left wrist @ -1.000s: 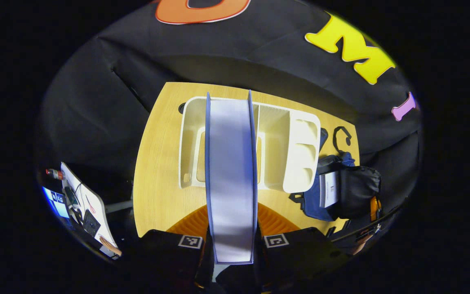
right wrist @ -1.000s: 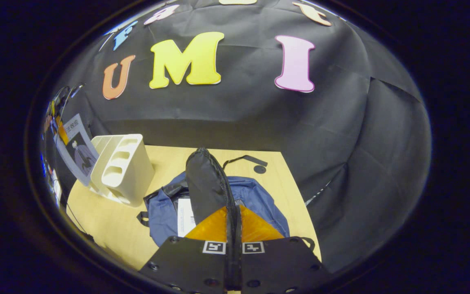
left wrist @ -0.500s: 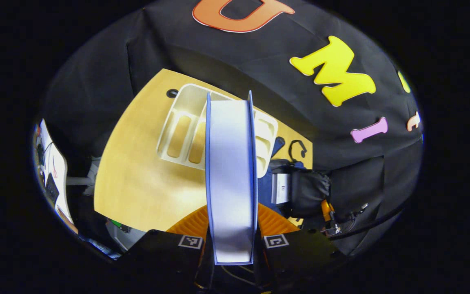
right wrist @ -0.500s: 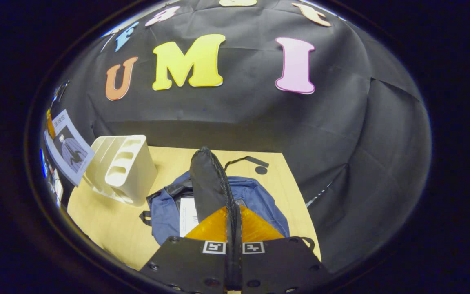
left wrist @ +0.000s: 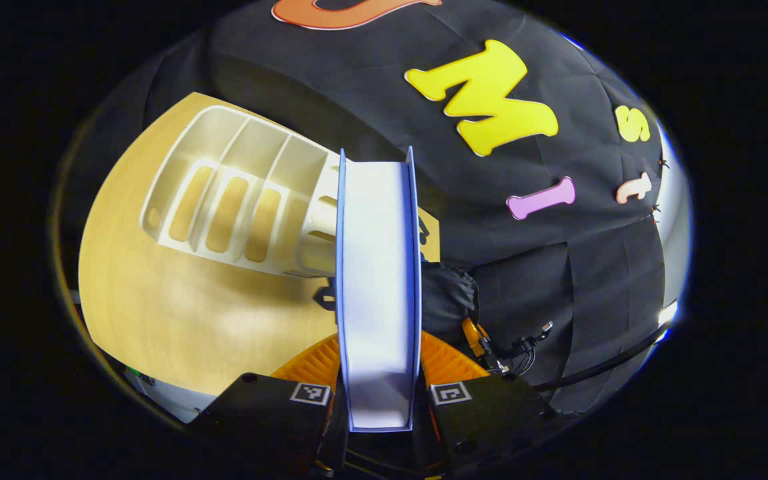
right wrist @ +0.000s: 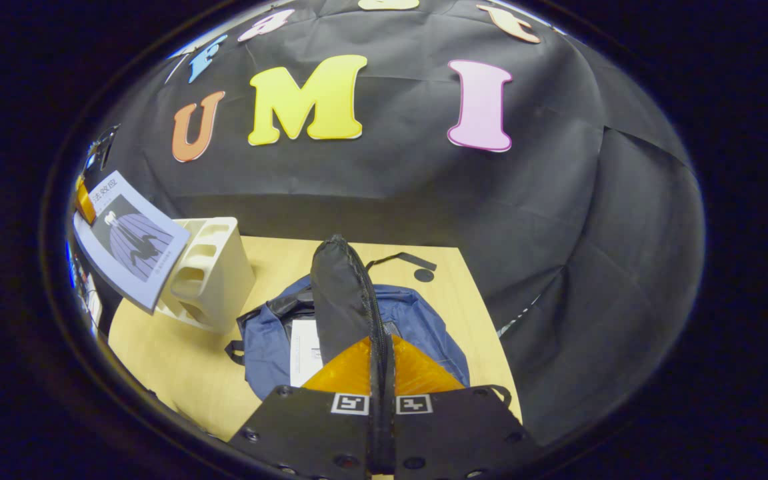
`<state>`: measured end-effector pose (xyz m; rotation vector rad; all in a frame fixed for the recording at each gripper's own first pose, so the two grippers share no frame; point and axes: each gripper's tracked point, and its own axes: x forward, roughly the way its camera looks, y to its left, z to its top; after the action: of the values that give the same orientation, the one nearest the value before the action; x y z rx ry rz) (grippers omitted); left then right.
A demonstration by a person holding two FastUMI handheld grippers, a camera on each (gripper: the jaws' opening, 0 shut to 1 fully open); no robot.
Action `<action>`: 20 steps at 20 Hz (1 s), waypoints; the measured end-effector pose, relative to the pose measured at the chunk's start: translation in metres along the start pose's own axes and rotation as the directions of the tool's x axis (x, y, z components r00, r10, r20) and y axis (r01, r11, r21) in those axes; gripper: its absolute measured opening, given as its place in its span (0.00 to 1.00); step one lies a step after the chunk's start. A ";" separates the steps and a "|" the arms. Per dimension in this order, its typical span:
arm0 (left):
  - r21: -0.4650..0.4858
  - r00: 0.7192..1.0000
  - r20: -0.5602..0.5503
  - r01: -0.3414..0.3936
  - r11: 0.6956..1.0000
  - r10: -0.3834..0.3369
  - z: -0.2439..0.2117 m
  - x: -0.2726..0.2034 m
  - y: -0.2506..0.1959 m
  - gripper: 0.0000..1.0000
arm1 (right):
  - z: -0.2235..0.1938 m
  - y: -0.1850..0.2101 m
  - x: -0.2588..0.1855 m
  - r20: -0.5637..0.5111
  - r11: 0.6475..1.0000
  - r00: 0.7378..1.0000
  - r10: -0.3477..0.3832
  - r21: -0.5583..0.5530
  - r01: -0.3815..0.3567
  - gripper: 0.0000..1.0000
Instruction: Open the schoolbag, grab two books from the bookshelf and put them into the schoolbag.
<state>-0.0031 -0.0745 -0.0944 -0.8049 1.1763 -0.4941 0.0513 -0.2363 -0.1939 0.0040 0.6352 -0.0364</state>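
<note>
My left gripper [left wrist: 379, 363] is shut on a blue-covered book [left wrist: 377, 280], which I see edge-on with its white pages facing me. In the right gripper view the same book [right wrist: 132, 241] hangs tilted in the air, overlapping the white bookshelf [right wrist: 214, 273]. The blue schoolbag [right wrist: 424, 327] lies open on the wooden table [right wrist: 177, 360] with a white book [right wrist: 304, 347] inside. My right gripper [right wrist: 381, 373] is shut on the bag's black flap [right wrist: 337, 300] and holds it up. The bookshelf [left wrist: 237, 200] has empty slots, and the flap [left wrist: 447, 300] shows just right of the held book.
A black strap [right wrist: 401, 260] and a small dark round spot [right wrist: 424, 275] lie on the table behind the bag. The table's right edge [right wrist: 491, 347] runs close to the bag. Cables [left wrist: 524, 347] hang at the right beyond the flap.
The left gripper has swung right with the book: the shelf has slid left in its view and the book has come in over the shelf in the right gripper view. The right gripper holds still.
</note>
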 end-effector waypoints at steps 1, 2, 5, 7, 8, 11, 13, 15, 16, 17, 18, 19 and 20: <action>0.004 1.000 -0.005 0.018 1.000 -0.018 -0.007 0.015 -0.005 0.41 | 0.000 -0.001 0.001 0.001 1.000 1.000 -0.002 -0.002 0.002 0.00; 0.002 0.999 -0.012 0.033 0.999 -0.033 -0.014 0.029 -0.009 0.41 | -0.001 -0.001 0.000 -0.001 1.000 1.000 -0.002 -0.004 0.002 0.00; -0.020 0.997 -0.042 0.066 0.998 -0.067 -0.035 0.075 -0.020 0.41 | -0.001 -0.003 0.000 -0.005 1.000 1.000 -0.002 -0.009 0.002 0.00; -0.022 0.996 -0.071 0.060 0.998 -0.061 -0.051 0.107 -0.026 0.41 | -0.001 -0.006 0.000 -0.003 1.000 1.000 -0.002 -0.006 0.002 0.00; -0.007 0.997 -0.070 0.040 0.999 -0.040 -0.056 0.120 -0.025 0.41 | -0.001 -0.007 0.001 -0.004 1.000 1.000 -0.002 -0.004 0.002 0.00; 0.043 0.997 -0.076 0.016 0.999 -0.013 -0.065 0.155 -0.032 0.41 | -0.004 -0.010 0.000 -0.009 1.000 1.000 0.001 -0.004 -0.001 0.00; 0.073 0.996 -0.087 0.010 0.997 -0.004 -0.073 0.176 -0.033 0.41 | -0.004 -0.012 0.003 -0.013 1.000 1.000 0.007 0.000 -0.007 0.00; 0.078 0.996 -0.089 0.021 0.997 -0.015 -0.080 0.194 -0.036 0.41 | -0.004 -0.014 0.004 -0.013 1.000 1.000 0.014 0.002 -0.014 0.00; 0.067 0.996 -0.087 0.031 0.997 -0.025 -0.083 0.202 -0.037 0.41 | -0.003 -0.015 0.004 -0.014 1.000 1.000 0.016 -0.002 -0.016 0.00; 0.055 0.996 -0.082 0.032 0.998 -0.027 -0.085 0.211 -0.036 0.41 | -0.002 -0.017 0.005 -0.014 1.000 1.000 0.013 -0.006 -0.013 0.00; 0.044 0.997 -0.076 0.029 0.999 -0.025 -0.085 0.218 -0.032 0.41 | -0.002 -0.018 0.005 -0.019 1.000 1.000 0.016 -0.008 -0.016 0.00; 0.025 0.997 -0.073 0.030 0.999 -0.028 -0.087 0.225 -0.030 0.40 | 0.000 -0.019 0.005 -0.017 1.000 1.000 0.017 -0.007 -0.018 0.00; 0.006 0.997 -0.071 0.034 0.999 -0.033 -0.088 0.229 -0.029 0.45 | 0.001 -0.020 0.006 -0.016 1.000 1.000 0.018 -0.009 -0.018 0.00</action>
<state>-0.0089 -0.2832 -0.2274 -0.8074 1.2271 -0.5581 0.0558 -0.2565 -0.1964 0.0011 0.6507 -0.0161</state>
